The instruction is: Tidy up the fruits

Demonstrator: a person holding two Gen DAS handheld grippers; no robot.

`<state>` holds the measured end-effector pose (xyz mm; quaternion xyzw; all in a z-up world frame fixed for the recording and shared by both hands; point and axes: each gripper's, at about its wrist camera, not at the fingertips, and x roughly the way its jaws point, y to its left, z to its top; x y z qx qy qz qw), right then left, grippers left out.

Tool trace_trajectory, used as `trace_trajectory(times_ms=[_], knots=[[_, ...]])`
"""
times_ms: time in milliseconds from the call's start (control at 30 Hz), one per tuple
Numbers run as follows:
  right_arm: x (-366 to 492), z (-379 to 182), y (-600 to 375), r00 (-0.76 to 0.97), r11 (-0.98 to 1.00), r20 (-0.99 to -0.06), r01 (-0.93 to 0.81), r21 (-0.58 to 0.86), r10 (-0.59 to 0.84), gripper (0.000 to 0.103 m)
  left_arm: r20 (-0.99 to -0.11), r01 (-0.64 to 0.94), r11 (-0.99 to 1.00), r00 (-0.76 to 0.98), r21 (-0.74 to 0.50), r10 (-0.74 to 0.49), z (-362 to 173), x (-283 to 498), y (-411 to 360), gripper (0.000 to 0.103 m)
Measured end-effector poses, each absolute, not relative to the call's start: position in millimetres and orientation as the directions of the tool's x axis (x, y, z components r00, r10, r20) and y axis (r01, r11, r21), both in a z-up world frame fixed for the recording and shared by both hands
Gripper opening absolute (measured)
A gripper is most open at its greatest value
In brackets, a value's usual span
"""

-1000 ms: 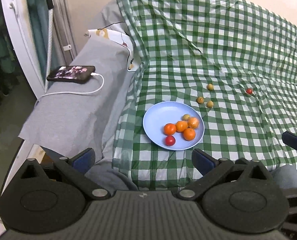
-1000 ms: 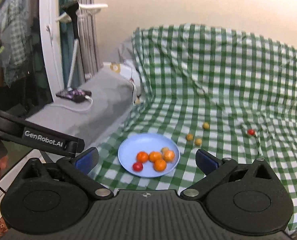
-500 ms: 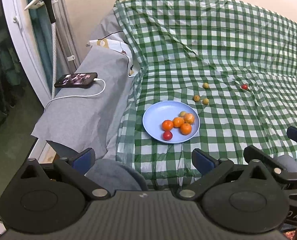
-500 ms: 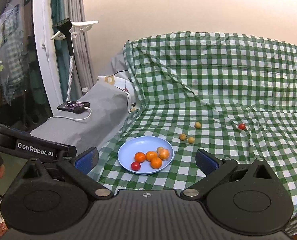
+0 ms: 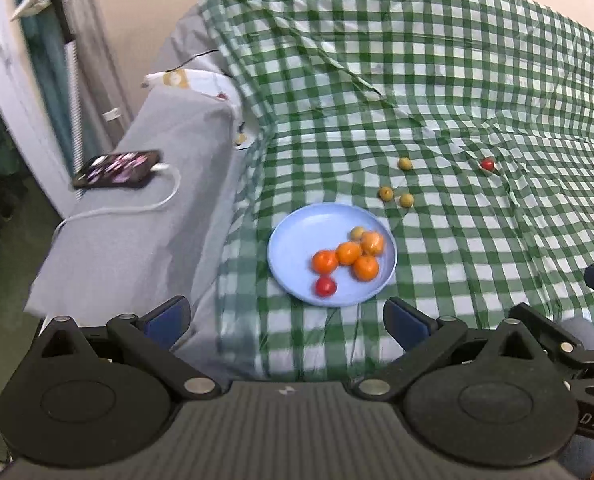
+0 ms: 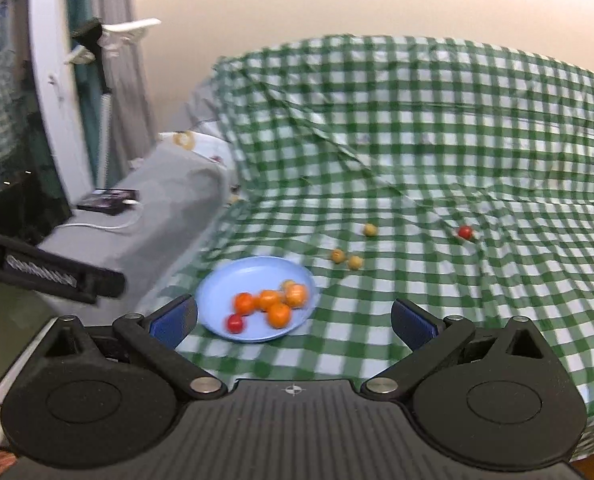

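Observation:
A light blue plate (image 5: 297, 240) (image 6: 225, 292) sits on the green checked cloth near its front left. It holds several orange fruits (image 5: 349, 253) (image 6: 269, 300), a red tomato (image 5: 325, 286) (image 6: 235, 323) and a small yellow fruit (image 5: 357, 233). Three small yellow fruits (image 5: 396, 194) (image 6: 347, 258) lie on the cloth behind the plate. A red tomato (image 5: 487, 164) (image 6: 464, 232) lies further right. My left gripper (image 5: 285, 318) is open and empty, short of the plate. My right gripper (image 6: 295, 320) is open and empty, also short of the plate.
A phone (image 5: 117, 169) (image 6: 107, 200) on a white cable lies on the grey armrest at the left. A window frame and a stand (image 6: 105, 40) are at the far left. The cloth rises up the backrest (image 5: 377, 40) behind.
Both grippers have drawn closer to the cloth in the last half second, after pulling back before that. The plate and fruits have not moved. Both grippers stay open.

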<state>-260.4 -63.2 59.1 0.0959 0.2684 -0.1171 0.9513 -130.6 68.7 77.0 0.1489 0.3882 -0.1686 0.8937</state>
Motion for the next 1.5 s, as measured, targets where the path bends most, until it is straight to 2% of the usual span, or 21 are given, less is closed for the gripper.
trace_trajectory(times_ms=[233, 500, 600, 833, 1000, 1100, 1167, 1200, 1267, 1300, 1367, 1400, 1433, 1500], knots=[[-199.5, 23.6, -121.5, 0.782, 0.93, -0.564, 0.363, 0.066, -0.265, 0.102, -0.791, 0.485, 0.861, 0.583, 0.155, -0.186, 50.2, -34.4, -0.7, 0.103], [-78.6, -72.8, -180.8, 0.738, 0.933, -0.599, 0.357, -0.044, -0.31, 0.102, -0.843, 0.547, 0.82, 0.511, 0.169, -0.167, -13.5, 79.4, -83.8, 0.103], [-34.7, -109.2, -193.4, 0.727, 0.943, -0.622, 0.329, -0.055, -0.29, 0.102, -0.86, 0.547, 0.812, 0.495, 0.202, -0.12, -45.2, 112.1, -104.3, 0.103], [41.2, -167.1, -209.3, 0.711, 0.952, -0.646, 0.295, -0.087, -0.279, 0.102, -0.884, 0.563, 0.8, 0.458, 0.208, -0.093, -87.7, 156.8, -129.1, 0.103], [39.9, -176.5, -242.6, 0.687, 0.912, -0.638, 0.406, -0.062, -0.349, 0.101, -0.908, 0.588, 0.796, 0.398, 0.147, -0.127, -107.7, 166.7, -152.9, 0.103], [27.9, -178.5, -263.3, 0.696, 0.903, -0.635, 0.43, -0.007, -0.336, 0.09, -0.909, 0.626, 0.768, 0.385, 0.131, -0.159, -120.9, 165.3, -172.9, 0.103], [23.6, -177.7, -267.8, 0.699, 0.9, -0.626, 0.436, -0.009, -0.346, 0.075, -0.912, 0.643, 0.756, 0.374, 0.124, -0.168, -129.4, 165.5, -184.9, 0.103], [22.6, -177.3, -267.9, 0.701, 0.898, -0.622, 0.44, -0.006, -0.348, 0.071, -0.914, 0.648, 0.752, 0.367, 0.117, -0.174, -133.3, 166.3, -189.6, 0.103], [20.8, -175.8, -266.8, 0.706, 0.901, -0.618, 0.435, -0.005, -0.345, 0.053, -0.913, 0.654, 0.749, 0.36, 0.102, -0.19, -139.0, 168.2, -197.2, 0.103], [19.9, -175.2, -265.9, 0.708, 0.903, -0.616, 0.43, -0.01, -0.344, 0.05, -0.909, 0.653, 0.751, 0.363, 0.093, -0.204, -140.7, 169.4, -199.9, 0.102], [21.1, -176.6, -266.6, 0.714, 0.907, -0.612, 0.421, -0.013, -0.34, 0.036, -0.907, 0.655, 0.753, 0.356, 0.07, -0.226, -142.7, 172.2, -204.8, 0.083], [20.9, -175.9, -266.1, 0.713, 0.906, -0.61, 0.423, -0.018, -0.345, 0.033, -0.914, 0.665, 0.745, 0.333, 0.053, -0.232, -144.9, 174.1, -207.4, 0.045], [20.0, -175.7, -265.7, 0.712, 0.904, -0.609, 0.426, -0.019, -0.348, 0.027, -0.927, 0.677, 0.736, 0.294, 0.029, -0.234, -147.4, 176.0, -208.9, 0.028], [18.5, -172.9, -268.4, 0.71, 0.901, -0.617, 0.434, 0.005, -0.339, 0.027, -0.929, 0.664, 0.747, 0.292, 0.027, -0.225, -148.0, 174.9, -207.7, 0.028]])
